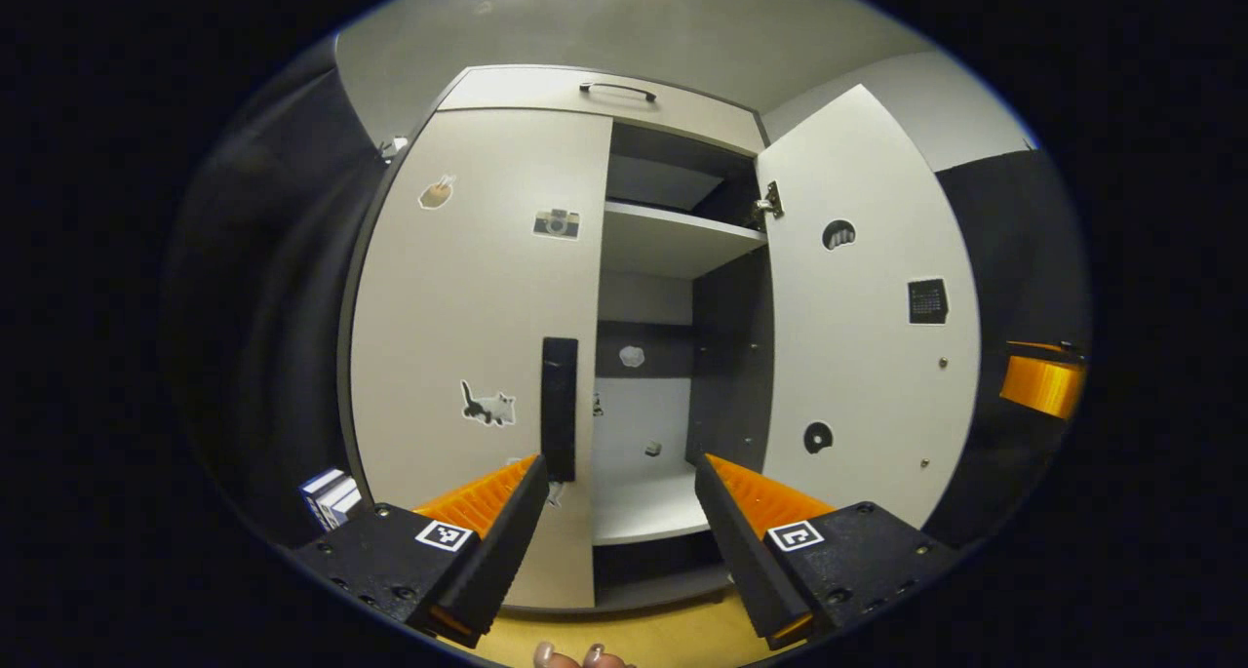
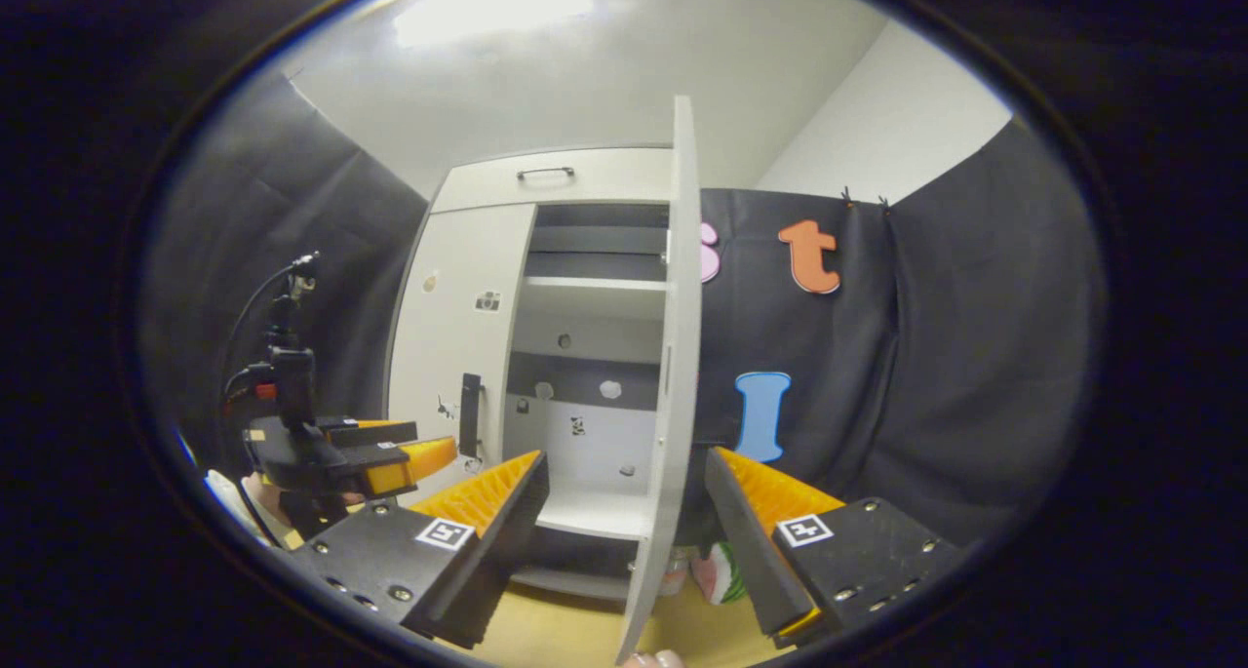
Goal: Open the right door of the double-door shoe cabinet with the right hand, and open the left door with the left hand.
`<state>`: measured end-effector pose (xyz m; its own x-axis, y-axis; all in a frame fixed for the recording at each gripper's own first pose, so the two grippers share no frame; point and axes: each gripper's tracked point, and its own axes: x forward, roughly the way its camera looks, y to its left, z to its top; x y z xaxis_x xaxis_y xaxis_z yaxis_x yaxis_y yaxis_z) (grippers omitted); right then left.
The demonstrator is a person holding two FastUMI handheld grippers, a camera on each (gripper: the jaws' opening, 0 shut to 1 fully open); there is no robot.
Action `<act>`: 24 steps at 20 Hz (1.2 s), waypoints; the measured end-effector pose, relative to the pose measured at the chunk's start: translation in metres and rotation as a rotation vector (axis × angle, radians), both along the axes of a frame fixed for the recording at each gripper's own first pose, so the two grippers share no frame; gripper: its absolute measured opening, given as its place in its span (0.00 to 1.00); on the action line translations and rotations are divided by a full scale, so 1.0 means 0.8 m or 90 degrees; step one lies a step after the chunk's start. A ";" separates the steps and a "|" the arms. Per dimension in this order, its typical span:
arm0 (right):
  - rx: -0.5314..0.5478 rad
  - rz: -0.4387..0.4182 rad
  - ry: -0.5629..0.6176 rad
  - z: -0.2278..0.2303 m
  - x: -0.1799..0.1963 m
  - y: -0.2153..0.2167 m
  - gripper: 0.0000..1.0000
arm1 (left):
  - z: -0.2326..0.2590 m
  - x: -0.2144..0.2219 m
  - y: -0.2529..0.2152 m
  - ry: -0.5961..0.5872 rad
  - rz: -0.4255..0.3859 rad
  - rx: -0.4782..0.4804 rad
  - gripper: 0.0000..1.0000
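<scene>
Wood-tone floor underfoot; black cloth walls, pale ceiling with a light at 12 o'clock. White cabinet straight ahead, a drawer handle on top.

Right door swung wide open, at 3 o'clock in the left gripper view; edge-on between the fingers in the right gripper view. Shelves inside bare. Left door appears shut, stickers on it, dark handle along its inner edge.

Left tool spread wide, holding nothing, one fingertip just beside the handle; contact uncertain. Right tool spread, straddling the right door's edge, not pinching.
</scene>
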<state>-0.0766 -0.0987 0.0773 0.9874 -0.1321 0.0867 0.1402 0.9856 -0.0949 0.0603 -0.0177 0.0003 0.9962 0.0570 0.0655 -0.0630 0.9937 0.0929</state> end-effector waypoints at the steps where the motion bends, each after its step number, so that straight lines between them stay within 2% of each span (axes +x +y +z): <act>1: 0.003 0.006 0.003 -0.002 0.006 0.012 0.96 | 0.004 0.009 0.005 -0.009 -0.010 0.002 0.94; 6: -0.022 -0.014 0.018 -0.015 0.024 0.041 0.96 | 0.004 0.064 0.033 -0.024 -0.041 -0.021 0.96; 9: -0.038 -0.018 0.014 -0.012 0.034 0.059 0.97 | -0.011 0.096 0.064 -0.022 -0.001 -0.018 0.96; 13: -0.042 -0.029 0.032 -0.024 0.051 0.068 0.97 | -0.042 0.122 0.085 0.016 0.025 -0.032 0.96; 14: -0.041 -0.032 0.035 -0.026 0.053 0.069 0.96 | -0.035 0.124 0.083 -0.008 0.020 -0.030 0.93; 15: -0.042 -0.035 0.038 -0.028 0.057 0.069 0.97 | -0.031 0.124 0.078 -0.014 0.008 -0.028 0.83; 16: -0.041 -0.037 0.043 -0.031 0.062 0.069 0.96 | -0.033 0.124 0.077 -0.009 0.008 -0.030 0.81; 20: -0.043 -0.029 0.058 -0.042 0.074 0.074 0.97 | -0.042 0.125 0.073 -0.006 0.018 -0.031 0.81; 22: -0.041 -0.025 0.064 -0.045 0.078 0.074 0.97 | -0.047 0.126 0.069 -0.003 0.014 -0.037 0.76; 24: -0.038 -0.022 0.063 -0.045 0.080 0.071 0.97 | -0.052 0.130 0.076 0.001 0.036 -0.034 0.68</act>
<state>-0.0128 -0.0417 0.0414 0.9866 -0.1633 -0.0017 0.1607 0.9726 -0.1680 0.1640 0.0427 -0.0414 0.9914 0.1166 0.0600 -0.1191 0.9921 0.0399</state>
